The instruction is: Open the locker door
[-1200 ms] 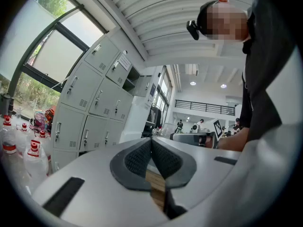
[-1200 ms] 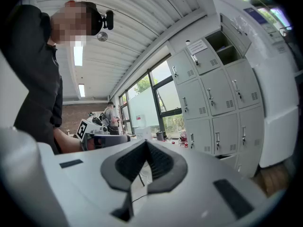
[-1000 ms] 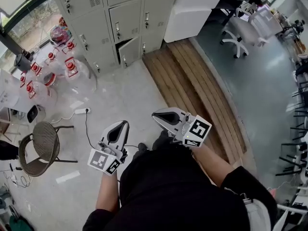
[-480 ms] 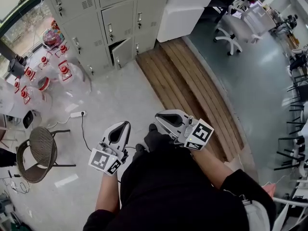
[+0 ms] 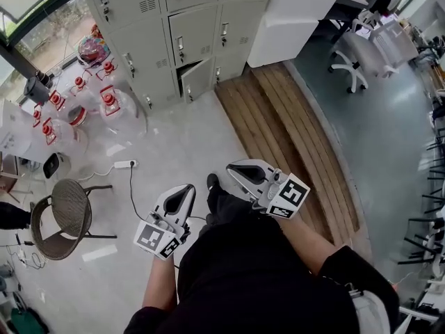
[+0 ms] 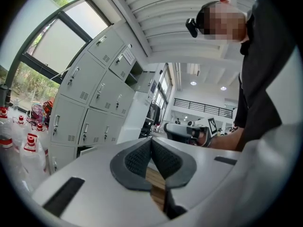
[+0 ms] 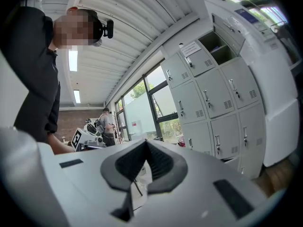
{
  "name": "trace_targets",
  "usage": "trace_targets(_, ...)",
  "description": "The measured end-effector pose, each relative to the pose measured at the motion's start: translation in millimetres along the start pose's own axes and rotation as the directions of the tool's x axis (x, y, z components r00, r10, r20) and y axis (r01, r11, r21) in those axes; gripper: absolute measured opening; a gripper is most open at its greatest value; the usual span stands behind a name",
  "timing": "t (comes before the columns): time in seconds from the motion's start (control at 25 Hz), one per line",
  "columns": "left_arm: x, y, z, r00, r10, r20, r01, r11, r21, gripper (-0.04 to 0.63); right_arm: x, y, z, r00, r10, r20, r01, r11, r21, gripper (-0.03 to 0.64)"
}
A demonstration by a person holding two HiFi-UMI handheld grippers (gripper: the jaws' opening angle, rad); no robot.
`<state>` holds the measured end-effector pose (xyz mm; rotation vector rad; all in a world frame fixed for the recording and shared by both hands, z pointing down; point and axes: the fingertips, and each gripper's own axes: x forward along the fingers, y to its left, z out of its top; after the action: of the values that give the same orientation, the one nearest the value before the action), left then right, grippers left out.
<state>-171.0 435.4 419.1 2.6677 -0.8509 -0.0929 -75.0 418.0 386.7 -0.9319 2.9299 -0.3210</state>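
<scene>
The grey locker bank (image 5: 177,19) stands across the floor at the top of the head view. One bottom-row locker door (image 5: 197,78) hangs ajar, and the others look closed. My left gripper (image 5: 188,188) and right gripper (image 5: 231,168) are held in front of my body, far short of the lockers, both pointing toward them. In the left gripper view the left gripper (image 6: 151,141) is shut with nothing between its pads, and the lockers (image 6: 87,103) stand ahead on the left. The right gripper (image 7: 145,143) is likewise shut and empty, with the lockers (image 7: 213,98) at its right.
Several clear water bottles with red caps (image 5: 104,103) stand left of the lockers. A wicker chair (image 5: 69,214) and a power strip with its cable (image 5: 124,164) are on the floor at left. A wooden plank strip (image 5: 292,138), a white cabinet (image 5: 299,12) and an office chair (image 5: 354,61) are at right.
The view has shifted as I walk: the lockers sit slightly lower and more to the right. A foot now shows ahead between the grippers, and both grippers stay shut.
</scene>
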Motion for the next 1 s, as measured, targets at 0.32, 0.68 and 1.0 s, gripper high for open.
trace_targets(0.32, 35.4, 65.0, 29.7, 0.998, 0.058, -0.009, -0.058, 0.998, -0.005, 0.017, 53.1, -64.1, 12.7, 0.999, 0.043, 0.019, -0.043, 0.999, 0.027, 0.011)
trace_targets(0.68, 96.4, 129.5, 76.5, 0.995, 0.096, -0.038, -0.095, 0.995, 0.016, 0.017, 94.9, -167.6, 57.8, 0.993, 0.051, 0.104, -0.052, 0.999, 0.009, 0.011)
trace_targets(1.0, 145.5, 173.3, 105.6, 0.994, 0.107, -0.009, -0.107, 0.994, 0.016, 0.017, 125.0, -225.8, 60.5, 0.992, 0.084, 0.091, -0.087, 0.996, 0.024, 0.011)
